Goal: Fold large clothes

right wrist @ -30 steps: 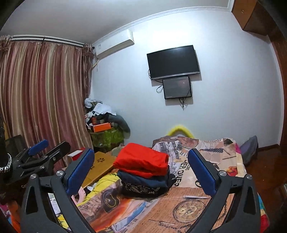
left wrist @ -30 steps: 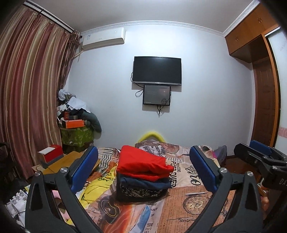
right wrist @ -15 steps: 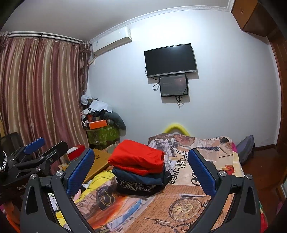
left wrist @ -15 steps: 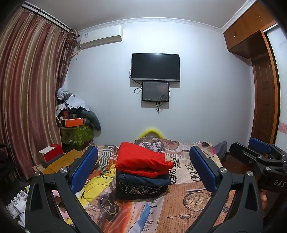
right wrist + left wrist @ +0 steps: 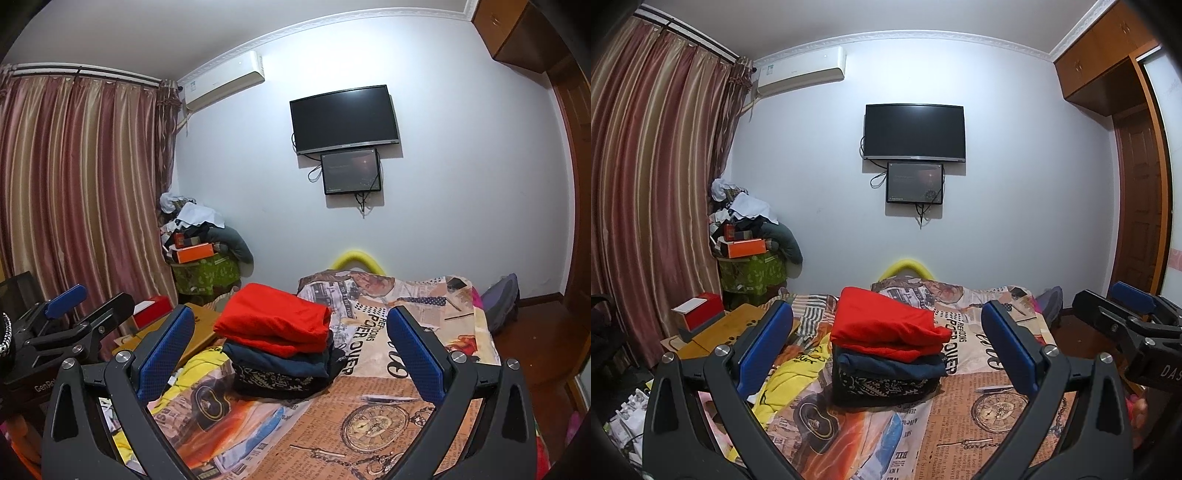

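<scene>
Both tongs are spread wide with nothing in them, held up over the near end of the bed (image 5: 979,413). The folded stack (image 5: 886,354), red on top, navy and a dark patterned piece under it, sits straight ahead between the fingers in both views. What's left to fold, I reckon, is the yellow shirt (image 5: 790,376), lying crumpled low and to the left of that stack, so my left gripper (image 5: 886,350) is the nearer one. Can't tell its long axis, it's too bunched. The right gripper (image 5: 291,350) view shows the left tool off at its edge, and less of the yellow.
</scene>
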`<state>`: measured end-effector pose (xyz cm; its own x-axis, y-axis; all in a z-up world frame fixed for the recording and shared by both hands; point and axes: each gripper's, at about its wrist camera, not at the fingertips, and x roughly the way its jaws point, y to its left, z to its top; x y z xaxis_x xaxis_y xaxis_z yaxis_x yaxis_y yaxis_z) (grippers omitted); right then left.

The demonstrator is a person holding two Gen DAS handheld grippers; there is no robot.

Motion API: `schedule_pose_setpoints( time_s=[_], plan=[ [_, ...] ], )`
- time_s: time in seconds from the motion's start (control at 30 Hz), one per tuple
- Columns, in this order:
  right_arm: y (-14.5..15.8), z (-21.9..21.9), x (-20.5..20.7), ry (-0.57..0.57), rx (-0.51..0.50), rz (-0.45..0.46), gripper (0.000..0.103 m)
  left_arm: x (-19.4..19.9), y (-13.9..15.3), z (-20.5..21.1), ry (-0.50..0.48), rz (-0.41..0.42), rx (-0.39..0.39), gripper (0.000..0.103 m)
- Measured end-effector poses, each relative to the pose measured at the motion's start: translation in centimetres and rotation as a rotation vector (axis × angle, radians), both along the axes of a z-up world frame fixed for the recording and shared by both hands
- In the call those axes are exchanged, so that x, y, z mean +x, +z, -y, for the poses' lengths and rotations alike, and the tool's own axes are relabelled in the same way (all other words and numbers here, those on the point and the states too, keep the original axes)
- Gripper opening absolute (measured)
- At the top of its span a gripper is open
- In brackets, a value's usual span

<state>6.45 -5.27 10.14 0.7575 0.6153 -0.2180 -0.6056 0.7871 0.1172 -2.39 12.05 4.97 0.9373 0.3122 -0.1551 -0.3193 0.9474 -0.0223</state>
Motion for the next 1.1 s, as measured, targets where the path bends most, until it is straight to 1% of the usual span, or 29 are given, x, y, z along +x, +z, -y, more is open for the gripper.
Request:
schedule_pose_setpoints(
  time_s=[0.43, 0.8, 1.1],
  plan=[
    [0.20, 0.00, 0.11, -0.002, 0.003, -0.005, 0.103, 0.29, -0.14, -0.24, -0.008, -0.008, -0.015, 0.102],
    [0.18, -0.01, 0.14, 0.001, 0.003, -0.005, 0.103, 0.67, -0.22, -0.57, -0.039, -0.015, -0.041, 0.102],
    [0.00, -0.05, 0.40, -0.004, 0.005, -0.016, 0.103, 1.01, -0.58, -0.28, -0.045, -0.026, -0.034, 0.102]
  ],
)
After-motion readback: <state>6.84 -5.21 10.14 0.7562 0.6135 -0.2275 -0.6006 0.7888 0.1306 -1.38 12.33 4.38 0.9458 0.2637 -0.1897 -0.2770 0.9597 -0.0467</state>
